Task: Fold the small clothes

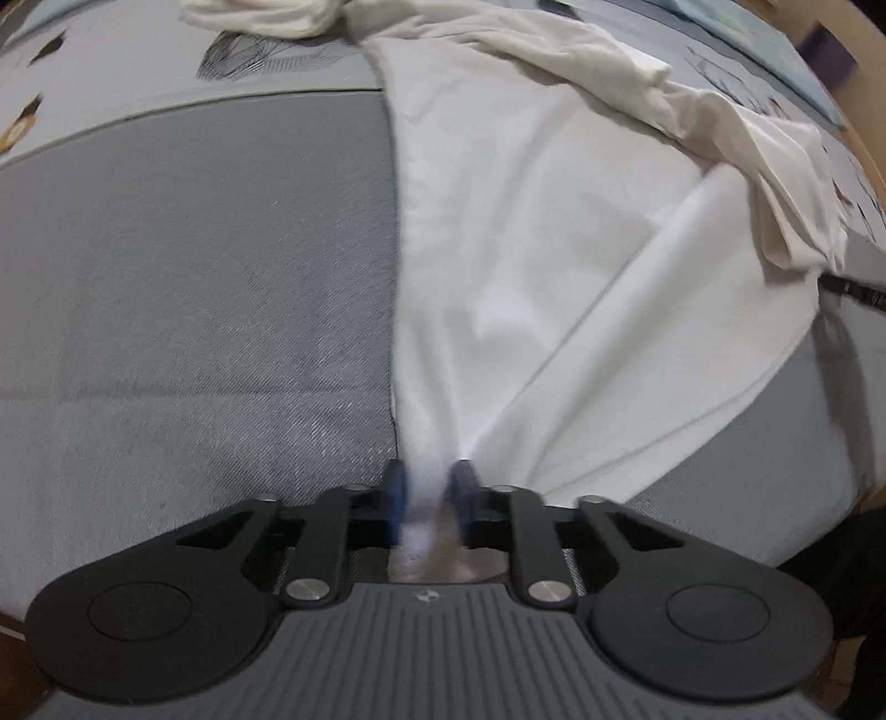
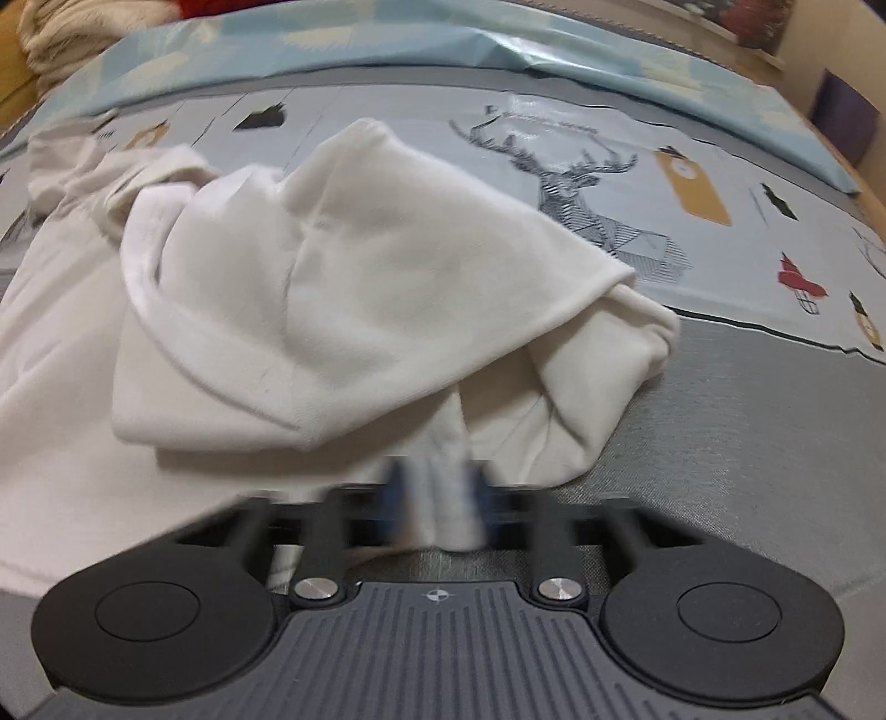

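A white garment (image 1: 531, 266) lies spread on the grey bedcover (image 1: 194, 288), its far part rumpled. My left gripper (image 1: 429, 493) is shut on the garment's near corner, and the cloth fans out from between the blue pads. In the right wrist view the same white garment (image 2: 343, 288) is bunched and folded over itself. My right gripper (image 2: 437, 498) is shut on a hanging fold of it, held just above the grey cover (image 2: 747, 421). The right gripper's fingers are blurred by motion.
A second cream cloth (image 1: 266, 16) lies bunched at the far left. The printed part of the bedcover with a deer drawing (image 2: 581, 177) lies beyond the garment. A light blue pillow (image 2: 498, 50) runs along the far edge.
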Tool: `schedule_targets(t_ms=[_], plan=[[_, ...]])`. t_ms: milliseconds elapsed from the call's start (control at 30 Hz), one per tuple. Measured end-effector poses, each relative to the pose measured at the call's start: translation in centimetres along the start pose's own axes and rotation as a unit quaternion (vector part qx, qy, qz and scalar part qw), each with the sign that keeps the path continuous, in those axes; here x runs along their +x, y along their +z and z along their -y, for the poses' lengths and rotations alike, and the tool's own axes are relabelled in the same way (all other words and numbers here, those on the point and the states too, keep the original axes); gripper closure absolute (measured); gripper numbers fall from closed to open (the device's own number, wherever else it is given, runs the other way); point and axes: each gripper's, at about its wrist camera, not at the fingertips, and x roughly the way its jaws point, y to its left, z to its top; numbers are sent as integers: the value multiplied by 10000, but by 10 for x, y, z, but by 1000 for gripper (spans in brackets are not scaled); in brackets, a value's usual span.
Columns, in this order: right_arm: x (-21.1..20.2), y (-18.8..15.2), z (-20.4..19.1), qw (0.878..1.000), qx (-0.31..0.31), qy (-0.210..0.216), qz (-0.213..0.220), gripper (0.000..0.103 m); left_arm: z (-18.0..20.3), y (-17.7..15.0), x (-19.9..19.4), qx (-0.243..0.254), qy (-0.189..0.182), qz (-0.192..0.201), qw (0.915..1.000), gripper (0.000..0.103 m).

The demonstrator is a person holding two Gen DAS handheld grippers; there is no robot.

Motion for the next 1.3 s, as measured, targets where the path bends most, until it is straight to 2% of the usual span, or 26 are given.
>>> schedule_targets(t_ms=[67, 133, 233, 300, 367, 433, 533, 600, 667, 700, 733, 767, 800, 833, 900, 967, 1100, 1133, 1233, 1300], plan=[[-23, 1, 10, 9987, 257, 317, 297, 99, 2, 0, -2, 104, 111, 72, 9999, 99], [-52, 0, 24, 9950, 554, 520, 642, 99, 3, -1, -11, 87, 115, 313, 9994, 100], [-93, -13, 49, 9889, 896, 696, 955, 99, 1, -8, -35, -57, -121, 765, 9970, 100], [-117, -32, 65, 9876, 971, 728, 997, 99, 3, -12, -46, -76, -232, 933, 9953, 100], [-133, -54, 79, 9888, 957, 803, 816, 99, 8, -18, -56, 58, -274, 1028, 9943, 100], [-140, -74, 87, 9915, 799, 875, 534, 99, 15, -23, -59, 251, -297, 941, 9948, 100], [-132, -107, 89, 9955, 338, 845, -253, 99, 28, -33, -54, 719, -266, 519, 9957, 100], [-123, -123, 83, 9922, 22, 967, -788, 99, 34, -39, -45, 1108, -5, 214, 9936, 100], [-116, -132, 71, 9874, -385, 1073, -1099, 99, 41, -44, -37, 1394, 177, -51, 9901, 100], [-113, -134, 64, 9854, -608, 1041, -1206, 98, 44, -45, -35, 1484, 192, -122, 9887, 99], [-113, -132, 58, 9867, -764, 869, -1140, 98, 46, -44, -35, 1521, 169, -104, 9882, 98], [-114, -128, 56, 9900, -829, 627, -957, 96, 46, -43, -37, 1505, 114, -13, 9885, 98], [-117, -122, 56, 9935, -789, 395, -717, 90, 46, -40, -42, 1443, 67, 129, 9894, 97], [-121, -114, 59, 9963, -623, 336, -482, 88, 45, -37, -46, 1343, 40, 297, 9905, 97], [-129, -99, 69, 9985, -16, 537, 55, 87, 38, -29, -54, 1092, -61, 580, 9923, 97], [-130, -90, 74, 9940, 568, 820, 438, 82, 34, -21, -60, 781, -138, 864, 9931, 97], [-105, -74, 59, 9878, 948, 1202, 304, 74, 38, -3, -61, 109, -225, 1236, 9920, 97], [-105, -74, 56, 9862, 1025, 1277, 242, 68, 42, 3, -59, -23, -230, 1311, 9911, 97], [-84, -70, 44, 9786, 1380, 1529, -27, 55, 49, 20, -54, -335, -316, 1567, 9866, 97], [-63, -64, 38, 9724, 1660, 1605, -322, 54, 58, 34, -58, -469, -390, 1833, 9812, 97]])
